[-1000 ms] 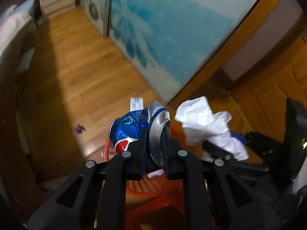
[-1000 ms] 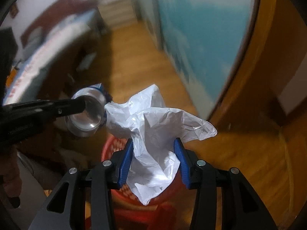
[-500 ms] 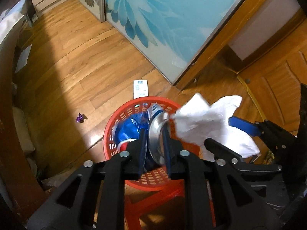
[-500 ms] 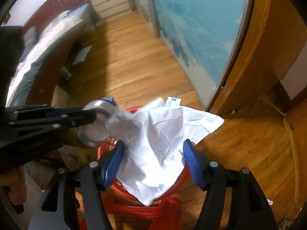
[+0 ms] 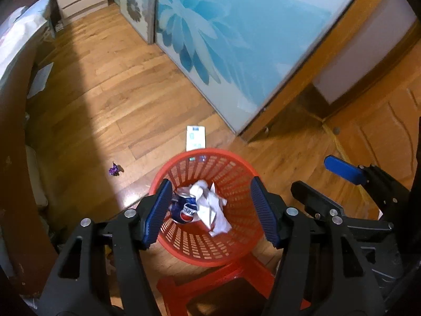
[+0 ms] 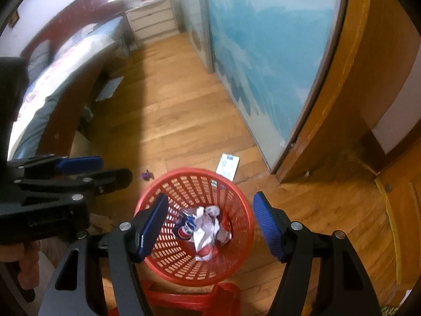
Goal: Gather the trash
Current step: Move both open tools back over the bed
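We are holding the left gripper [image 5: 210, 210] above the red basket [image 5: 236, 163], and its jaws are opening with nothing between the blue pads; only the basket's inside is showing in the gap. We are keeping the right gripper [image 6: 210, 226] over the same basket [image 6: 168, 184], its jaws standing wide apart and empty too. In the right wrist view the left gripper [image 6: 100, 169] is reaching in from the left edge, with part of a hand [image 6: 25, 271] showing below it.

The trash is lying at the bottom of the basket: a crushed blue can [image 5: 183, 208] with a red, white and blue round logo is resting against a crumpled white paper [image 5: 210, 208], the can on the left and the paper on the right, touching. We are reading no clear lettering on the can [image 6: 184, 226], and the paper [image 6: 205, 234] is blank. The basket is sitting on a red plastic stool [image 5: 210, 284].

Just beyond the basket's far rim a small white carton [image 5: 195, 137] with blue print is lying flat on the wooden floor [image 5: 118, 100]; its print is too small for us to read. To the left, well apart from the basket, a purple scrap [image 5: 114, 169] is lying on the floor. Farther off a sliding door with a blue flower pattern [image 5: 236, 39] is running along the right, a bed [image 6: 65, 60] along the left, and a white chest of drawers [image 6: 154, 21] is standing at the far end.
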The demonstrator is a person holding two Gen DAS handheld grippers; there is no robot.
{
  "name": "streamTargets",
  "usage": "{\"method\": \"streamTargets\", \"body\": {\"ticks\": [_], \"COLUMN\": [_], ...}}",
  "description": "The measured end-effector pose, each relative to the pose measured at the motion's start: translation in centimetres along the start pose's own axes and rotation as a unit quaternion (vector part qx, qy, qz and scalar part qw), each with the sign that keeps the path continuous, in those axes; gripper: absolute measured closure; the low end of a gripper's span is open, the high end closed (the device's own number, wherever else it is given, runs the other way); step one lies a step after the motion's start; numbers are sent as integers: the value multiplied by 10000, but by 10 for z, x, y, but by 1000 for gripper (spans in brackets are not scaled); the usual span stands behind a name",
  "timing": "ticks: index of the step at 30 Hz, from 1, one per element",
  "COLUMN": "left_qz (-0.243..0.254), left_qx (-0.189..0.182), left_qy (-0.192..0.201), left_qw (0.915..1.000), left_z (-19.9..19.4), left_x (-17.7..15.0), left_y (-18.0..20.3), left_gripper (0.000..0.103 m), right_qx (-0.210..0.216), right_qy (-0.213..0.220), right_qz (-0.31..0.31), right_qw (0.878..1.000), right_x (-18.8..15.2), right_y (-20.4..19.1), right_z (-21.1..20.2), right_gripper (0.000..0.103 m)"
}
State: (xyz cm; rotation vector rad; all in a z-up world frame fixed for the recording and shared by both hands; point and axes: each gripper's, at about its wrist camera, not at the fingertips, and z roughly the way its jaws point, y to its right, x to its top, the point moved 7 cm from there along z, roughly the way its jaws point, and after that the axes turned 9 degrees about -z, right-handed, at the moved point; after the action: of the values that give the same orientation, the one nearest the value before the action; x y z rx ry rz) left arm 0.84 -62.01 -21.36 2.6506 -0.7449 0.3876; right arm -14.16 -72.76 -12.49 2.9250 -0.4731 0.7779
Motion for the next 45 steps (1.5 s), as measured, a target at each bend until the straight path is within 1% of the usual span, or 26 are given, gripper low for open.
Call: {"method": "streamTargets", "body": {"ticks": [5,7,8,10,13,14,15,17,18,20,21,22,23,24,26,27,29,32,34,36,39,41,42,43,44,45], "left_qz": [-255,-475,-638,-855,-1198,-1314,-1373,-1694,-1884,-2268,-2461,-2585,-2768,-2915,-3168,-3276,-3386,-3507,-3584,-3624,-3692,-3713,-3719,-3719,-3702,-3722], "left_qx": [-5,29,59,185,507,619,688,1017,1160,1403,1464,1488,1555,1610,1634,1643,1673,1702,1681,1680,1524,1415,1377,1368,1370,1392], "left_qy": [556,1000,1279,1752,2464,2741,2927,3315,3384,3414,3425,3434,3459,3493,3518,3561,3565,3550,3555,3559,3611,3632,3647,3665,3714,3749], "left_qw": [9981,9939,9897,9806,9604,9507,9438,9225,9146,9013,8948,8906,8829,8758,8655,8596,8545,8497,8467,8449,8427,8427,8425,8418,8404,8376], "left_z": [-42,-76,-98,-137,-203,-227,-242,-277,-286,-300,-306,-311,-317,-322,-330,-334,-340,-347,-353,-356,-359,-358,-358,-358,-357,-356], "left_x": [20,32,37,43,38,32,27,3,-11,-37,-50,-58,-70,-79,-94,-100,-107,-117,-124,-125,-122,-117,-113,-111,-107,-106], "left_y": [-23,-48,-65,-98,-163,-190,-208,-265,-291,-335,-355,-368,-386,-400,-424,-433,-451,-472,-482,-490,-504,-511,-515,-520,-527,-532], "left_gripper": [40,38,36,32,29,29,29,29,29,29,29,29,29,29,29,29,29,29,28,27,25,24,23,23,22,22], "right_qx": [-6,28,41,110,283,343,457,697,788,1050,1131,1259,1373,1438,1654,1719,1899,2059,2083,2042,1915,1715,1685,1605,1412,1325], "right_qy": [275,380,426,591,843,900,989,1134,1161,1241,1267,1287,1302,1320,1354,1361,1367,1331,1318,1334,1497,1713,1781,1876,1999,2065], "right_qz": [-123,-211,-251,-421,-686,-750,-873,-1125,-1200,-1454,-1530,-1638,-1721,-1766,-1888,-1926,-2051,-2255,-2424,-2533,-2532,-2646,-2669,-2768,-2882,-2925], "right_qw": [9995,9991,9988,9973,9937,9925,9902,9847,9828,9759,9735,9699,9667,9647,9585,9565,9504,9429,9383,9361,9364,9334,9320,9287,9258,9242], "right_x": [29,43,48,69,100,107,116,131,134,142,144,146,148,148,150,148,143,132,122,121,144,178,187,205,224,238], "right_y": [-18,-29,-34,-59,-104,-118,-141,-192,-209,-263,-281,-307,-330,-346,-388,-401,-438,-479,-496,-507,-521,-534,-536,-547,-559,-567], "right_z": [-21,-27,-30,-38,-49,-51,-53,-57,-57,-59,-60,-61,-62,-64,-70,-71,-77,-82,-84,-83,-70,-50,-42,-27,-11,1], "right_gripper": [36,36,36,36,34,34,34,33,33,33,33,33,33,33,33,32,32,31,30,30,28,26,23,15,15,15]}}
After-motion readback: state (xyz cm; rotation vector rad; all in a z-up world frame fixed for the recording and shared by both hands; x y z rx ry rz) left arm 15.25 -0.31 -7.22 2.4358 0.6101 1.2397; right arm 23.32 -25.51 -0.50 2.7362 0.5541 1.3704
